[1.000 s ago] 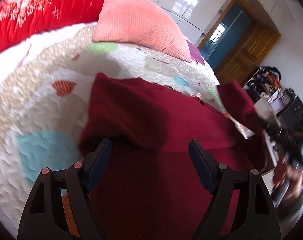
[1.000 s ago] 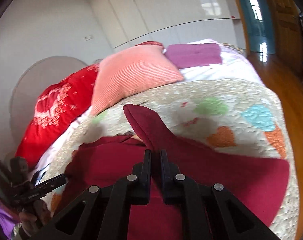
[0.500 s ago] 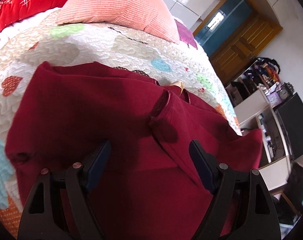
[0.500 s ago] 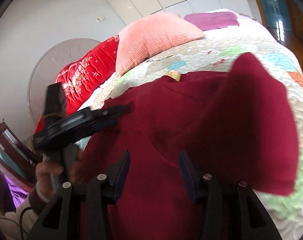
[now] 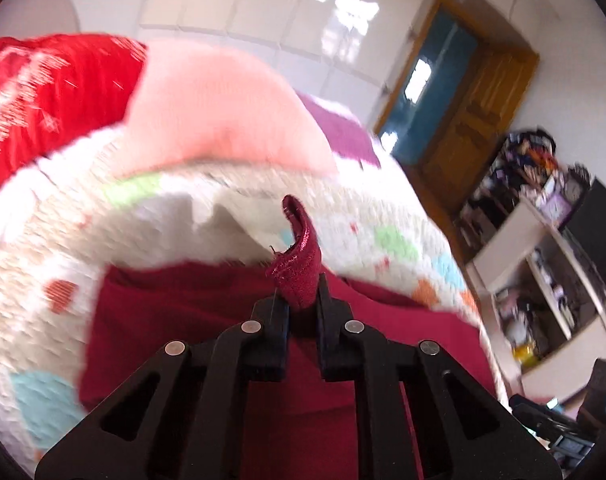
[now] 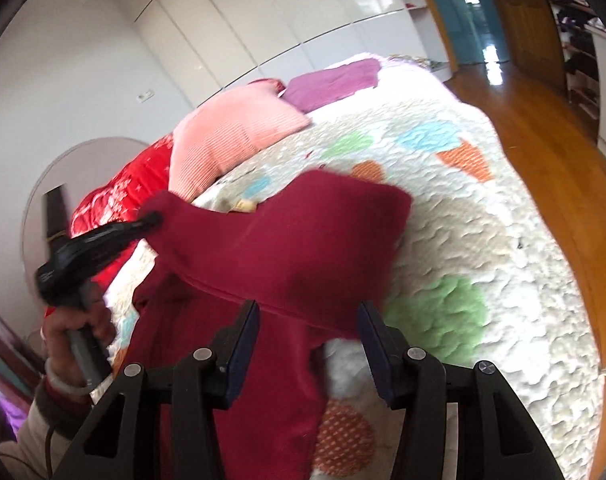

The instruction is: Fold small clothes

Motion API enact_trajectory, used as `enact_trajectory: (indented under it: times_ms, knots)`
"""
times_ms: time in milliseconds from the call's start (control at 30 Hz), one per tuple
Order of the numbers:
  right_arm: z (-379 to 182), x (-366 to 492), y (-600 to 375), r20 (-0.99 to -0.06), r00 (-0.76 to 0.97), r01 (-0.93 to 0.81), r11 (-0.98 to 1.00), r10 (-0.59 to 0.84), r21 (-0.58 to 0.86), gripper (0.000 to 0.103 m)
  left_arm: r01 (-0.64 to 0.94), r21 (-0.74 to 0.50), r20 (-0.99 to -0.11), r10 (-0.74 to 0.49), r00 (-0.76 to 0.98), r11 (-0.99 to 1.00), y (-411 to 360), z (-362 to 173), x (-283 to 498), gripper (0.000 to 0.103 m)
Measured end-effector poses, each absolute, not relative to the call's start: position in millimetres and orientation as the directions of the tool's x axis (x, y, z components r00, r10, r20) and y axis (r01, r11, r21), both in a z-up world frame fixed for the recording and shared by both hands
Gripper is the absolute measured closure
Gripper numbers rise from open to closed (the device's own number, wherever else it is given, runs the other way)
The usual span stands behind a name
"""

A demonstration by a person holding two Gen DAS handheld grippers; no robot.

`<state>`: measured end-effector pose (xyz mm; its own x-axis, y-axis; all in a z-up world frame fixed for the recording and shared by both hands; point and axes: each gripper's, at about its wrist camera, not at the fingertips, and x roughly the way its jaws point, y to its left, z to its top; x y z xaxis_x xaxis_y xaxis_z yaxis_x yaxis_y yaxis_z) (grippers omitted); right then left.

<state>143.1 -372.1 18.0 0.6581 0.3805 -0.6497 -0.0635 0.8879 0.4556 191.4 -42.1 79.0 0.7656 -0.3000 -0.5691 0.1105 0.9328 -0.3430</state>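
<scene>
A dark red garment [image 6: 287, 248] lies on the quilted bed [image 6: 463, 248]. My left gripper [image 5: 303, 300] is shut on a pinched fold of the garment [image 5: 299, 276], which sticks up between its jaws. In the right wrist view the left gripper [image 6: 151, 220] holds the garment's left corner raised above the bed. My right gripper [image 6: 307, 320] is open and empty, its jaws hovering just over the garment's near edge. The rest of the garment [image 5: 207, 320] spreads flat below the left gripper.
A pink pillow [image 6: 231, 132], a red pillow [image 6: 123, 192] and a purple folded cloth [image 6: 331, 84] lie at the head of the bed. Wooden floor [image 6: 559, 152] runs along the bed's right side. Shelves [image 5: 543, 264] stand beyond the bed.
My left gripper has shut on a fold of the garment and lifted it. My right gripper let go of the garment earlier and stays open, now a little back from it.
</scene>
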Motion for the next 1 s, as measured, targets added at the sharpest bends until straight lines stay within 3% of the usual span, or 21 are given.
enact_trajectory:
  times_ms: [100,267,433,467,500,533,667,767,833,900,967,1000]
  knots:
    - [7.9,154.2,-378.2,-0.683,0.645,-0.004,0.896,0.343,0.445,0.049,0.064,-0.351,-0.571,-0.268,0.776,0.934,-8.7,72.1,177.0,0.094]
    - [-11.2,199.4,-375.8,-0.74,0.587,0.058,0.895,0.328,0.443,0.048,-0.021,-0.341,-0.672,-0.228,0.705,0.94,10.5,17.5,177.9,0.094]
    - [-27.2,242.3,-379.0,-0.73,0.566,0.106,0.845,0.383,0.525,0.048,-0.047,-0.344,-0.65,-0.201,0.733,0.938,24.9,18.3,172.8,0.094]
    - [-27.9,250.1,-376.0,-0.739,0.553,0.091,0.854,0.384,0.512,0.055,-0.057,-0.343,-0.645,-0.191,0.74,0.938,29.3,20.4,172.3,0.094]
    - [-24.9,254.3,-371.0,-0.745,0.554,0.063,0.874,0.371,0.482,0.075,-0.069,-0.344,-0.643,-0.182,0.744,0.936,32.9,21.4,171.8,0.094]
    - [-17.6,255.6,-362.9,-0.748,0.568,0.031,0.9,0.343,0.436,0.082,-0.077,-0.354,-0.643,-0.183,0.744,0.932,36.6,20.3,171.2,0.094]
    - [-5.0,257.7,-330.2,-0.77,0.612,-0.049,0.98,0.181,0.191,0.083,-0.1,-0.297,-0.695,-0.143,0.705,0.95,31.3,0.0,168.3,0.094]
    - [-9.6,254.2,-340.6,-0.79,0.583,-0.012,0.975,0.189,0.224,0.083,-0.118,-0.293,-0.714,-0.135,0.687,0.949,30.2,-12.8,167.8,0.094]
    - [-2.3,238.4,-354.8,-0.764,0.593,0.006,0.948,0.253,0.318,0.077,-0.11,-0.294,-0.71,-0.14,0.69,0.949,30.9,-10.7,166.8,0.094]
    - [1.7,221.0,-363.4,-0.737,0.591,-0.007,0.916,0.327,0.401,0.059,-0.108,-0.293,-0.712,-0.142,0.688,0.95,30.7,-10.4,167.4,0.094]
    - [-1.7,213.1,-365.3,-0.726,0.574,-0.017,0.892,0.379,0.452,0.048,-0.116,-0.299,-0.713,-0.141,0.687,0.947,30.9,-12.1,169.3,0.094]
    - [-6.4,215.1,-364.8,-0.734,0.563,-0.007,0.891,0.379,0.455,0.048,-0.122,-0.299,-0.713,-0.137,0.687,0.946,30.2,-13.2,169.1,0.094]
